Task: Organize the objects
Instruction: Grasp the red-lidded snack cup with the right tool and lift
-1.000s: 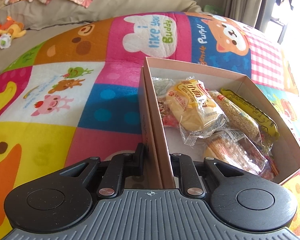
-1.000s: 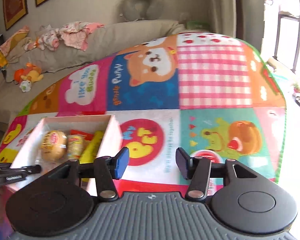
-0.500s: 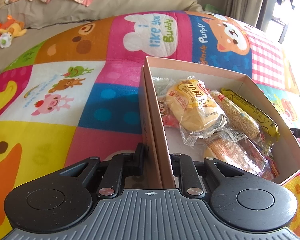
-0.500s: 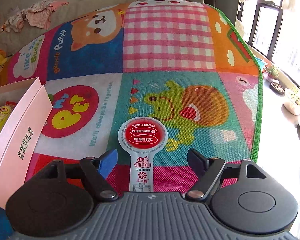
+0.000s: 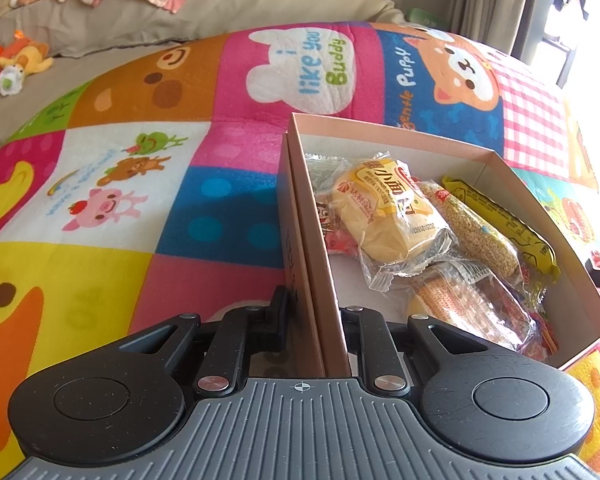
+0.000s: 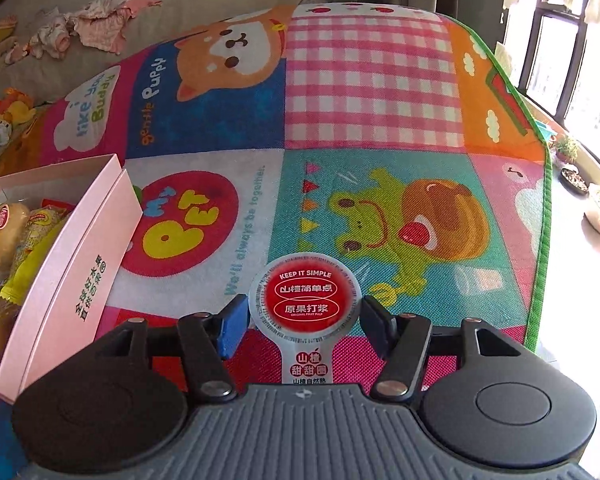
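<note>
My left gripper (image 5: 315, 312) is shut on the near left wall of an open pink cardboard box (image 5: 310, 216), one finger outside and one inside. The box holds several wrapped snacks: a bun (image 5: 384, 216), a grain bar (image 5: 474, 236) and a yellow packet (image 5: 500, 216). In the right wrist view the same box (image 6: 80, 248) is at the left. A round red-and-white snack packet with a stem (image 6: 306, 296) lies flat on the play mat. My right gripper (image 6: 304, 318) straddles it with its jaws closing; the pads stand right at its rim, with no visible squeeze.
A colourful cartoon play mat (image 6: 372, 88) covers the surface, with a green edge (image 6: 540, 208) at the right and floor with potted plants beyond. A grey sofa (image 5: 204, 4) with clothes and a plush toy (image 5: 20, 60) lies behind the mat.
My right gripper swung away from the box and sank over the red packet, which now lies between its fingers; the jaws widened, then narrowed. The left gripper and box stayed still.
</note>
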`<state>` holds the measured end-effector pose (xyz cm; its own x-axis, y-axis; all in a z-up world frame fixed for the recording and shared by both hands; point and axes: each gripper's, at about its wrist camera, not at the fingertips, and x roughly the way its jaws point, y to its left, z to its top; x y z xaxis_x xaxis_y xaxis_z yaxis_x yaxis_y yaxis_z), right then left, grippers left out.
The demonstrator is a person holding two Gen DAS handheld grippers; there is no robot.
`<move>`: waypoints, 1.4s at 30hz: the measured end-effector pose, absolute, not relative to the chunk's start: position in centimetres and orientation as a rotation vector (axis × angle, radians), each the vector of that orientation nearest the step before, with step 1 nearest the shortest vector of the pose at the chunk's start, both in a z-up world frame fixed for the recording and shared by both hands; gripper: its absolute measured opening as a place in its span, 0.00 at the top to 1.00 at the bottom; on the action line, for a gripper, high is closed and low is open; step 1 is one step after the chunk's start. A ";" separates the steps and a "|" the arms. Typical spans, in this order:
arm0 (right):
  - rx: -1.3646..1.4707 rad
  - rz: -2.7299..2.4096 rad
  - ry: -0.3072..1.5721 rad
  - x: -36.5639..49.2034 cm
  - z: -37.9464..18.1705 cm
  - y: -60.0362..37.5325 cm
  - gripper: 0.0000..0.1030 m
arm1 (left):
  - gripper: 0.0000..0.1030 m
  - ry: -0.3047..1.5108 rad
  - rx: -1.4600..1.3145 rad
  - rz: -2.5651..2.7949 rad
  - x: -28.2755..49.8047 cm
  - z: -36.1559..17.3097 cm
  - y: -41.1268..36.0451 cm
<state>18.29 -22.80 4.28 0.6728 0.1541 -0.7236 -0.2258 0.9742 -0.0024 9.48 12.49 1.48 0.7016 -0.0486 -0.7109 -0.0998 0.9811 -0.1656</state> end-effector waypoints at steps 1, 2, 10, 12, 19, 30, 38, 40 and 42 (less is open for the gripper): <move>-0.091 0.228 0.807 17.3 4.7 -22.8 0.41 | 0.82 0.795 -0.198 0.030 9.5 1.5 12.5; -0.087 0.244 0.810 16.4 5.0 -22.9 0.41 | 0.82 0.795 -0.199 0.030 9.4 1.5 12.5; -0.088 0.460 0.873 6.1 7.6 -20.7 0.41 | 0.82 0.794 -0.203 0.031 9.5 1.6 12.4; -0.097 0.522 0.869 4.3 8.3 -19.6 0.41 | 0.82 0.795 -0.204 0.029 9.5 1.6 12.5; -0.171 0.668 0.791 1.7 11.7 -15.2 0.41 | 0.82 0.788 -0.224 0.027 9.4 1.5 12.7; -0.118 0.658 0.683 8.2 13.6 -8.8 0.41 | 0.82 0.784 -0.234 0.017 9.3 1.4 12.9; -0.031 0.625 0.684 12.6 12.9 -6.9 0.40 | 0.82 0.774 -0.235 0.011 9.2 1.4 13.0; -0.037 0.608 0.691 12.8 12.4 -7.1 0.40 | 0.82 0.772 -0.232 0.013 9.2 1.3 12.9; -0.051 0.599 0.687 12.6 12.1 -7.7 0.38 | 0.82 0.769 -0.227 0.016 9.1 1.3 12.8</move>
